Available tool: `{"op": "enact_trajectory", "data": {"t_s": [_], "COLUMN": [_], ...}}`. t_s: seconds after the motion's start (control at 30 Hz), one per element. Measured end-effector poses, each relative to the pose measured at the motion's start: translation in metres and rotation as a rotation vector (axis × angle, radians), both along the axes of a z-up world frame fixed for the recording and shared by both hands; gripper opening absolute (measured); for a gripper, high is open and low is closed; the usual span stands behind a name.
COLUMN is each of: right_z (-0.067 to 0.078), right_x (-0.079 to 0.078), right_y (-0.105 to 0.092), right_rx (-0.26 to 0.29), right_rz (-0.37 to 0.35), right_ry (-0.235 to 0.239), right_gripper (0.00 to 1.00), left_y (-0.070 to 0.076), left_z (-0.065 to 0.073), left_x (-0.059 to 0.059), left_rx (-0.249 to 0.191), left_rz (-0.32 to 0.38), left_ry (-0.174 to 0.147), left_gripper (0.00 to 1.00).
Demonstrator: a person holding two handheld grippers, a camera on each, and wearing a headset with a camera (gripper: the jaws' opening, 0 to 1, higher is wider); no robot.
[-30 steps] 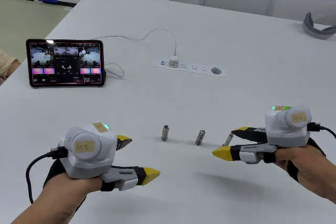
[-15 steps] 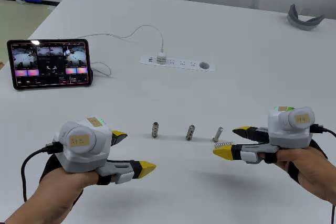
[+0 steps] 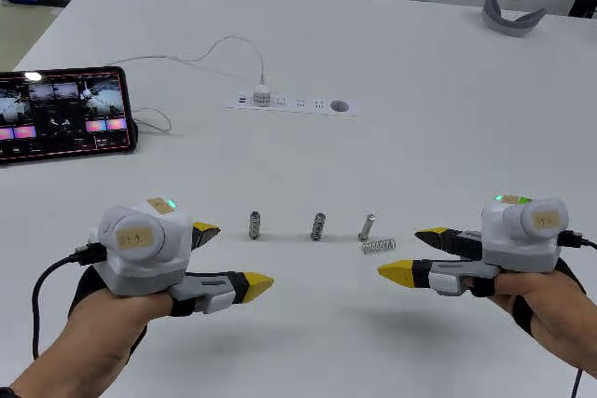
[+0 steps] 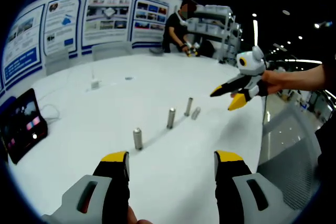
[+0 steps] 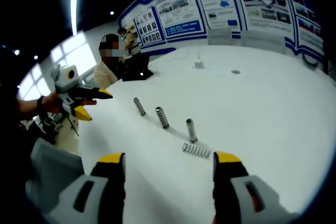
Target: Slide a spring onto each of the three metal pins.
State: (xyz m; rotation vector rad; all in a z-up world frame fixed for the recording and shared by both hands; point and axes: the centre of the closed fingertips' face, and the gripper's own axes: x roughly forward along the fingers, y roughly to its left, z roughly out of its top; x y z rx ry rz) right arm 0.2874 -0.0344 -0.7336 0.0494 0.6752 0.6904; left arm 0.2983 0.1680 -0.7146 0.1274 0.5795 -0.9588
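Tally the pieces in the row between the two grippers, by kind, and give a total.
Spring-covered pins: 2
Bare pin: 1
Loose spring: 1
Total: 4

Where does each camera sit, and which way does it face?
Head view: on the headset, facing forward and down at the table; the left hand and right hand show.
Left gripper view: on the left gripper, facing along its open jaws past the pins to the right gripper.
Right gripper view: the reverse, with the left gripper beyond the pins.
Shared: the pins and loose spring.
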Motion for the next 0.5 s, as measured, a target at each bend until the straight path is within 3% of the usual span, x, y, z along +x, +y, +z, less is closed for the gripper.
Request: {"op": "enact_trajectory", "data": {"t_s": [0.5], "right_z": [0.001], "right_x": [-0.017], "right_y": [-0.011], "right_rx": [0.030], "right_rz": [-0.037], "right_ry": [-0.006], "right_gripper": [0.72], "left_y": [-0.022], "left_z": [-0.004], "left_x": [-0.004], "left_rx": [0.024], "left_rz": [-0.064], "left_ry": [0.000], "left_gripper": [0.67]}}
